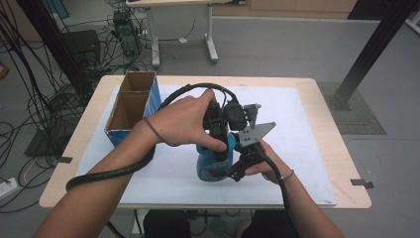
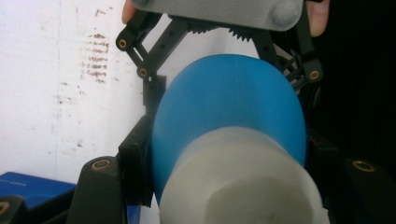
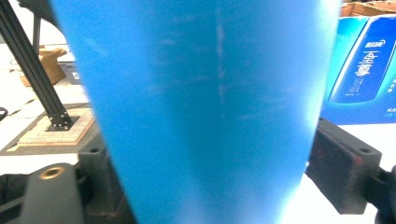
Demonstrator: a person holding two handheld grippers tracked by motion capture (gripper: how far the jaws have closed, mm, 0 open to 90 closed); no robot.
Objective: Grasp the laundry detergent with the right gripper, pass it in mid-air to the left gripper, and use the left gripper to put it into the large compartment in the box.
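White counter (image 1: pixel 307 148) at centre: left gripper (image 1: pixel 218 130) pinches the blue bottle (image 1: pixel 210 166) steady at twelve o'clock, right gripper (image 1: pixel 242 166) jaws spread around its body.

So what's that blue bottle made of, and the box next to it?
The blue bottle looks like smooth plastic: even matte colour, faint scuffs and a mould seam in the right gripper view. Its white cap looks like duller plastic. The box looks like cardboard: brown raw inside, glossy blue print outside.
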